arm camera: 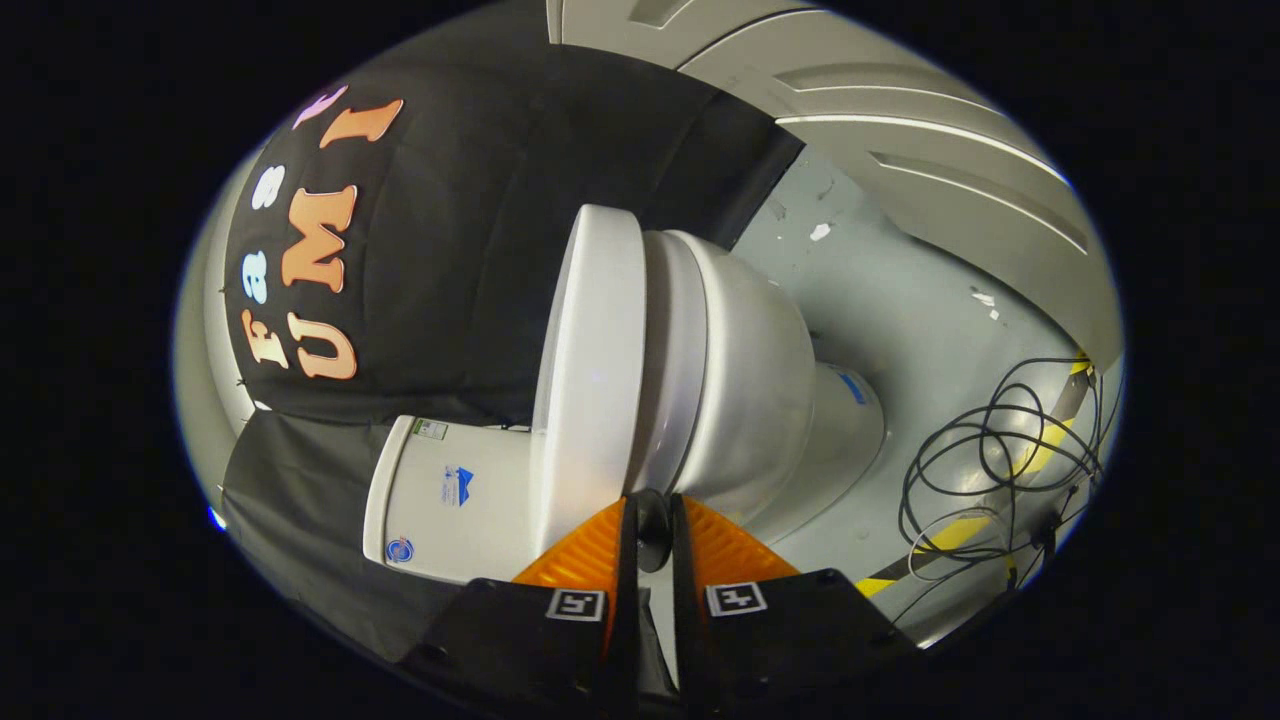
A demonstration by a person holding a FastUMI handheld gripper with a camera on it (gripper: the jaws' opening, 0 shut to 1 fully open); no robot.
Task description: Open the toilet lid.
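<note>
While the toilet lid (590,370) lies flat on the seat (672,370), its thin front edge sits just ahead of the gripper (652,515), whose fingers are drawn close together with only a narrow slot between them; whether they pinch the lid's edge or merely meet at it cannot be told, since a small dark part in the slot hides the contact. The view is rolled on its side, so the toilet seems to lie sideways. The risks appear plain: the lid is smooth, glossy and gently domed, and a shallow hold on its rounded rim could slip as it is swung up, letting it drop back with a bang on the seat; the fingers might also catch the seat's edge along with the lid and lift both. The bowl (760,400) beneath is the same hard, shiny white, swelling outward then tapering to a pedestal base (850,420). The boxy cistern (450,500) behind the lid carries small stickers on its flat top. Beyond the bowl, the pale painted floor (900,300) is scuffed and chipped, with loops of thin black cable (985,450) lying loose across yellow-and-black tape (1040,450).
</note>
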